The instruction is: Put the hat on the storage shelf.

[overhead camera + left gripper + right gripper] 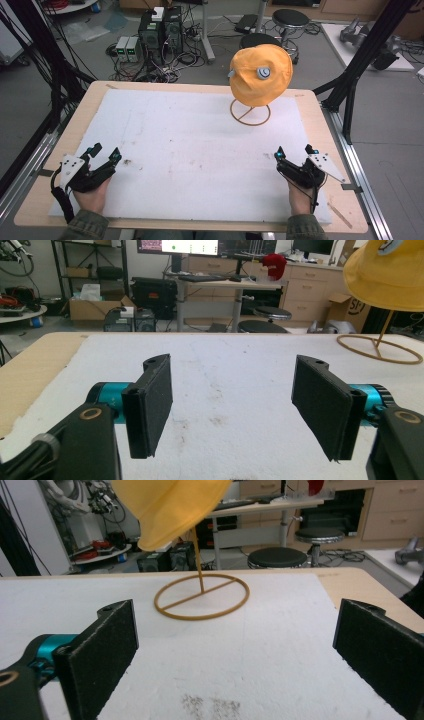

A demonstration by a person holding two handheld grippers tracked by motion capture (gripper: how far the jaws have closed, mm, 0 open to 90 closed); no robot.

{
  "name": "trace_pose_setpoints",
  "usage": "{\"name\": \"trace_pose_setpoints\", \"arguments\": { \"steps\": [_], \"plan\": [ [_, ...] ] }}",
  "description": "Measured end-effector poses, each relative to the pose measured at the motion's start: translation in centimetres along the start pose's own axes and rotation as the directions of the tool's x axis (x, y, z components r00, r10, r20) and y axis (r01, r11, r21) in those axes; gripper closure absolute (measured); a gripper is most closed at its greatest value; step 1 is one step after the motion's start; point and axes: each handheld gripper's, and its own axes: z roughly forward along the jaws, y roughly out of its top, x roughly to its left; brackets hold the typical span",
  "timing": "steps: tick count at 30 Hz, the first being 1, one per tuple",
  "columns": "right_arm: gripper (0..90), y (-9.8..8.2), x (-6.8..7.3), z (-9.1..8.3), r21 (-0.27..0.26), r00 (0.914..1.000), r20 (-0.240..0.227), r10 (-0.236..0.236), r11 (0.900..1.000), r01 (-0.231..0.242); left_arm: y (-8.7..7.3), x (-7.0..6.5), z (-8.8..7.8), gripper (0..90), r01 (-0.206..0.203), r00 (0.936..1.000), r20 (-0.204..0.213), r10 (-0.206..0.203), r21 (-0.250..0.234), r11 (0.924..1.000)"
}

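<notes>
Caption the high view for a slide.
Two open grippers, left and right, rest near a yellow hat on its stand.

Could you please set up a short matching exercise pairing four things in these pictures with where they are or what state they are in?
Things:
1. yellow hat
2. ring base
3. left gripper
4. white mat

Descriptions:
A. covers most of the tabletop
B. sits on top of the stand
C. open, near the table's front left
D. rests flat on the mat

Pairs: 1-B, 2-D, 3-C, 4-A

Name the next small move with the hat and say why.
Probably reach the right claw forward toward the yellow hat. The hat sits on its stand at the far right of the table; both claws, left too, rest open near the front edge, holding nothing.
</notes>
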Motion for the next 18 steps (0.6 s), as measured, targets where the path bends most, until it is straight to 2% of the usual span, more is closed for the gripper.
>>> {"name": "trace_pose_setpoints", "arguments": {
  "steps": [3, 9, 11, 18],
  "plan": [
    [2.9, -0.23, -0.19, -0.14, -0.009, 0.9997, 0.018, 0.016, 1.000, -0.015, -0.08, 0.09, 0.06, 32.8, -0.001, 1.0000, 0.001, 0.001, 0.012, 0.9999],
    [2.9, -0.52, 0.10, -0.32, -0.019, 0.9990, 0.039, -0.022, 1.000, 0.023, -0.12, -0.07, 0.07, 32.8, -0.008, 1.0000, 0.004, 0.007, 0.017, 0.9998],
    [2.9, -0.61, 0.34, -0.38, -0.019, 0.9983, 0.039, -0.043, 0.999, 0.044, -0.16, -0.19, 0.12, 32.8, -0.010, 0.9999, 0.008, 0.010, 0.019, 0.9998],
    [2.9, -0.79, 0.64, -0.19, -0.007, 0.9973, 0.020, -0.070, 0.997, 0.070, -0.19, -0.28, 0.23, 32.8, -0.018, 0.9997, 0.016, 0.017, 0.027, 0.9995]
  ]
}}
